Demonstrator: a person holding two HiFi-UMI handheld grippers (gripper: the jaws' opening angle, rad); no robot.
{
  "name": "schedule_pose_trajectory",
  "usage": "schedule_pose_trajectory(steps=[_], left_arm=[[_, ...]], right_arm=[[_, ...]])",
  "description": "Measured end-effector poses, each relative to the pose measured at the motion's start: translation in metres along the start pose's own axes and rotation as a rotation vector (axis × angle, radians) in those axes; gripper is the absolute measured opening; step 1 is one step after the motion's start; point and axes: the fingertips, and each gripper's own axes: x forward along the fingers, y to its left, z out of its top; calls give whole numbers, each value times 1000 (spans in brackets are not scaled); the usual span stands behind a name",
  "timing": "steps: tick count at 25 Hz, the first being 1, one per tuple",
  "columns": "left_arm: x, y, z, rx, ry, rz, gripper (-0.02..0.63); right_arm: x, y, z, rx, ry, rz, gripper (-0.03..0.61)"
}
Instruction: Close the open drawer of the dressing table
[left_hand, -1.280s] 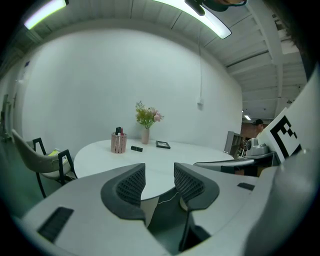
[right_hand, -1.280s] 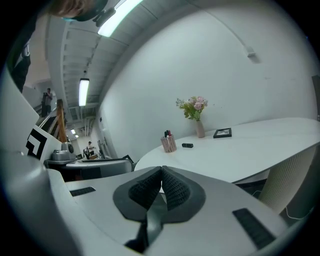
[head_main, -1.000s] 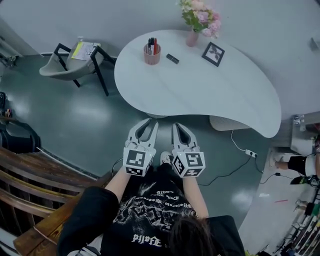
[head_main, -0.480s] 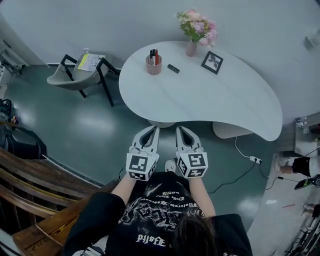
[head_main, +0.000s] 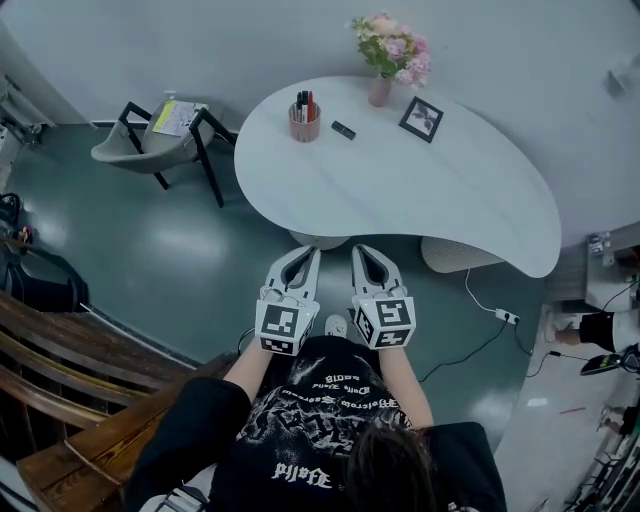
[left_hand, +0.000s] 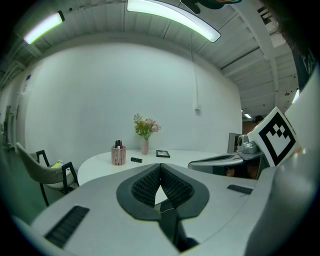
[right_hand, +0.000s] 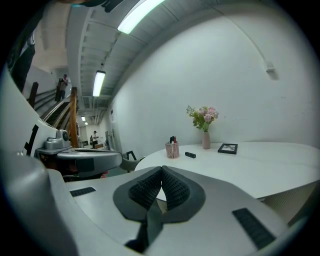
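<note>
The white kidney-shaped dressing table (head_main: 400, 190) stands ahead of me in the head view; no open drawer shows in any view. My left gripper (head_main: 308, 252) and right gripper (head_main: 358, 250) hover side by side just short of the table's near edge, over the floor. Both point at the table. In the left gripper view the ribbed pads (left_hand: 150, 182) meet at the tips, with nothing between them. The right gripper view shows its pads (right_hand: 172, 187) closed together the same way, also empty.
On the table stand a pen cup (head_main: 303, 113), a small black object (head_main: 343, 130), a picture frame (head_main: 421, 119) and a vase of flowers (head_main: 380, 88). A chair (head_main: 150, 140) is at the far left, wooden rails (head_main: 60, 350) at the near left, a power strip (head_main: 503, 316) on the floor.
The left gripper's jaws, slightly apart a second ago, have closed. Both grippers stay in about the same spot before the table.
</note>
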Motion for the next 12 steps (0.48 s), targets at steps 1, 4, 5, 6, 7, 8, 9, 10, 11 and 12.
schedule_pose_trajectory(steps=[1, 4, 5, 6, 7, 8, 9, 10, 11, 12], left_arm=[[-1, 0, -2, -5, 5, 4, 23], [0, 1, -6, -7, 12, 6, 23], [1, 0, -8, -8, 14, 3, 23], [2, 0, -9, -12, 14, -1, 23], [3, -1, -9, -17, 13, -5, 23], [4, -1, -8, -20, 11, -6, 23], [5, -1, -8, -22, 11, -8, 23], [6, -2, -9, -22, 12, -12, 23], [7, -2, -10, -21, 14, -15, 23], [7, -3, -11, -20, 16, -19, 23]], right_arm=[[-1, 0, 0, 0, -1, -1, 26], [-2, -1, -2, 1, 0, -2, 26], [-2, -1, -3, 3, 1, -2, 26], [-1, -2, -3, 5, 2, -2, 26], [-1, -3, -3, 6, 2, -3, 26], [-1, -3, -3, 7, 0, -3, 26], [0, -3, -3, 8, -2, -3, 26], [0, -3, -3, 9, -4, -3, 26], [0, -4, -3, 9, -6, -4, 26], [1, -4, -3, 9, -8, -5, 26]])
